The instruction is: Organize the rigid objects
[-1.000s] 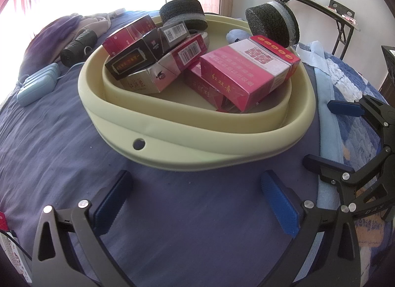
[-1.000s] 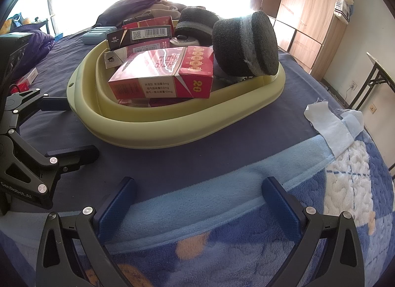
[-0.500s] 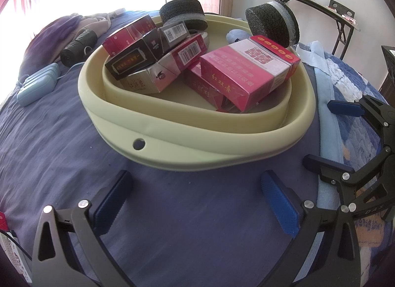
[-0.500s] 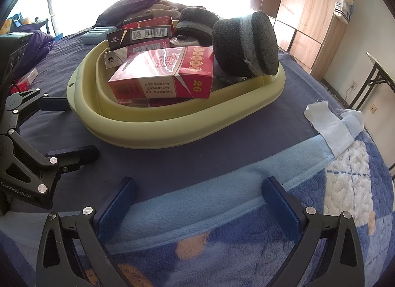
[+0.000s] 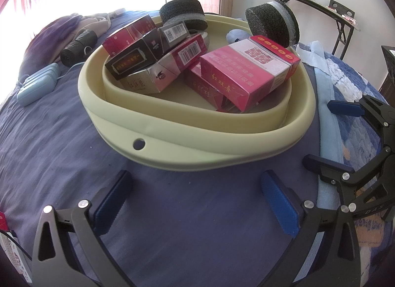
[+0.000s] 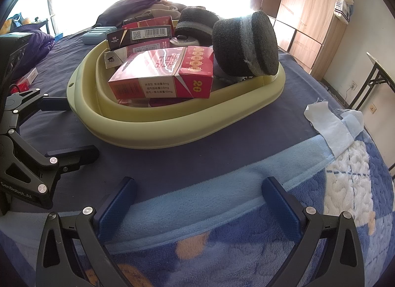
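Just ahead of the left gripper (image 5: 195,200), whose jaws stand spread and empty over the blanket, sits the pale green basin (image 5: 187,153), the named landmark. The right gripper (image 6: 202,203), likewise spread and empty, waits off the basin's other near side. Inside the basin, the big pink carton (image 5: 249,74) lies toward the right gripper's side, its long axis slanting away from the left gripper, so the right one looks nearer.

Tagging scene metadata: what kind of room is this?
Most likely a bedroom in a home. The basin of boxes sits on a bed with a purple sheet and a fleece blanket, and a wooden wardrobe stands by the wall.
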